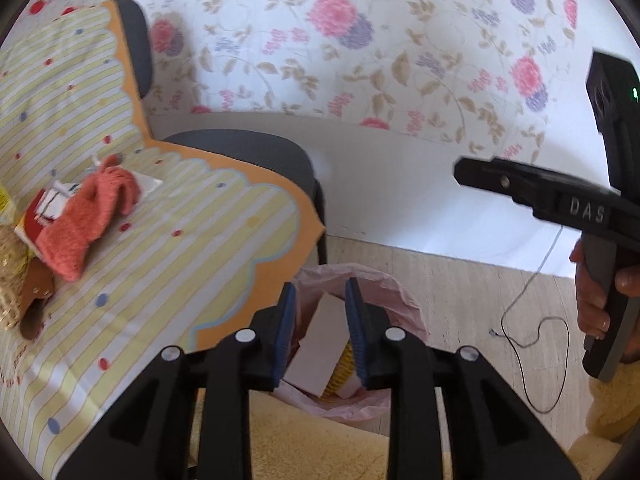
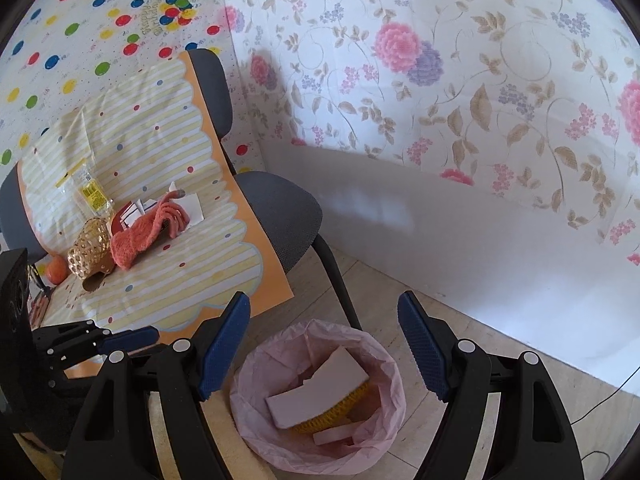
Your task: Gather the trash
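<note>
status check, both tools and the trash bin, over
Left tool part open, empty, above the bin. Right tool wide open, empty. White card already in bin. Wrapper left on table; pink glove lies over papers.

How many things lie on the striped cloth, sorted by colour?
Orange or salmon: 2, knitted glove, ball
Gold: 1, wire basket
Clear with yellow label: 1, plastic wrapper
Red and white: 1, carton
White: 1, paper
Total: 6
</note>
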